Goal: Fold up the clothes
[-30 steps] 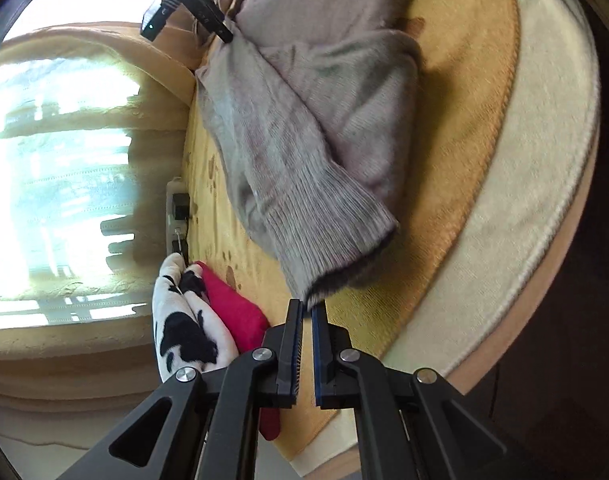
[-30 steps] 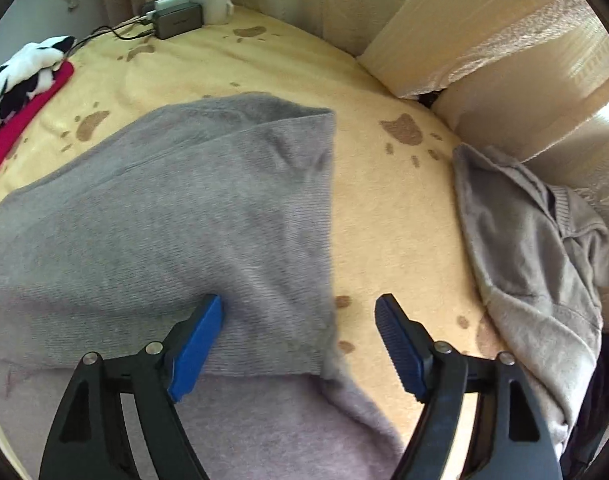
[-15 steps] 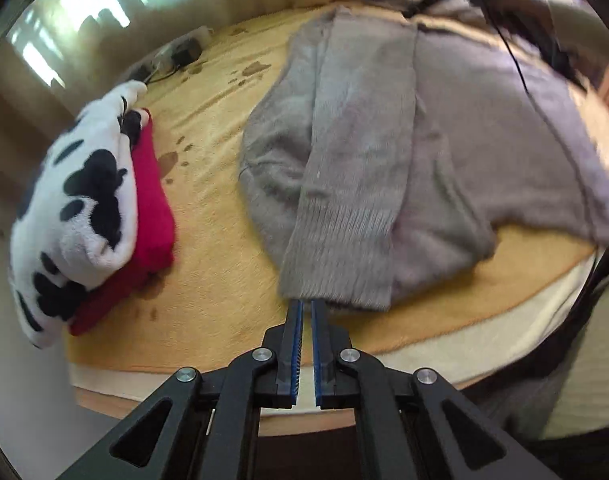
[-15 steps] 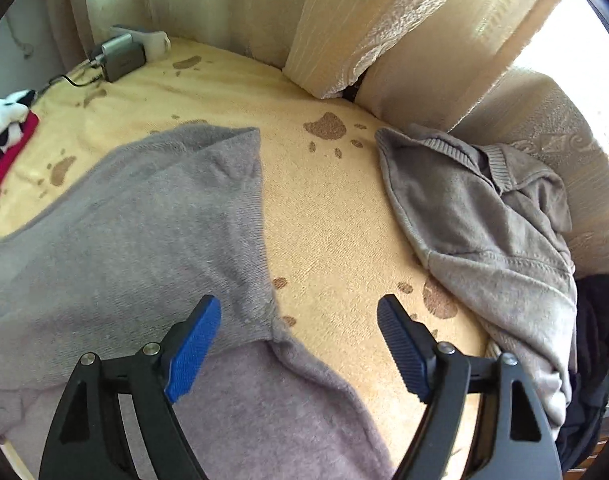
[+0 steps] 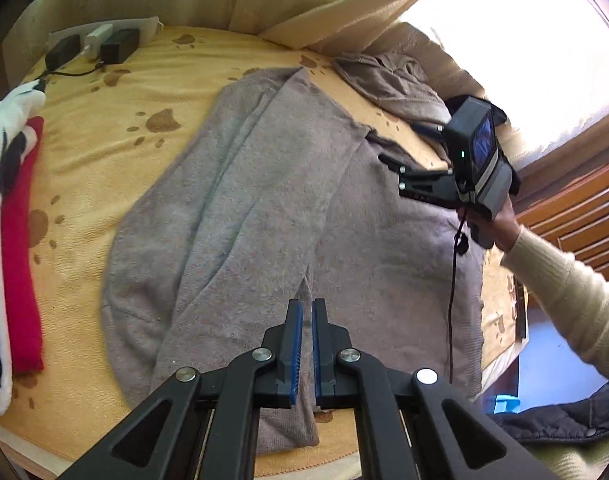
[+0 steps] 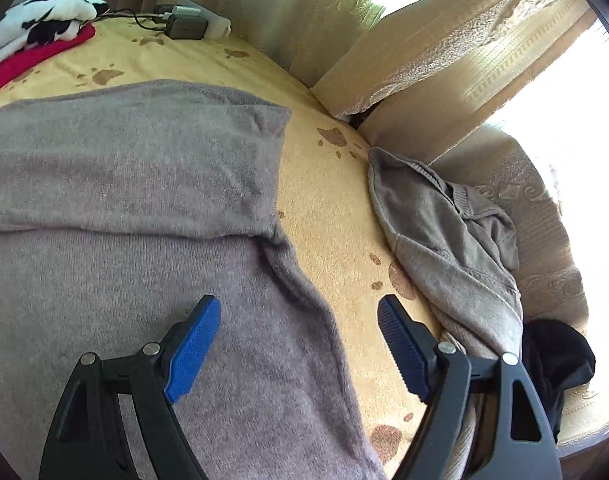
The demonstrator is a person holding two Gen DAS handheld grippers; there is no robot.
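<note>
Hovering over the grey sweater (image 5: 264, 208), our left claw (image 5: 307, 344) has its pads pressed together, gripping nothing. Our right claw (image 6: 298, 344) stands spread wide above the sweater's sleeve edge. The sweater lies flat on the yellow paw-print blanket (image 5: 116, 152), one sleeve folded across its body.

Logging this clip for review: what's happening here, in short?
A person is folding a grey sweater spread on a yellow paw-print blanket. One sleeve is already laid across the body. The left gripper hangs shut and empty above the hem; the right gripper is open over the unfolded side. Another grey garment waits by the curtain.
</note>
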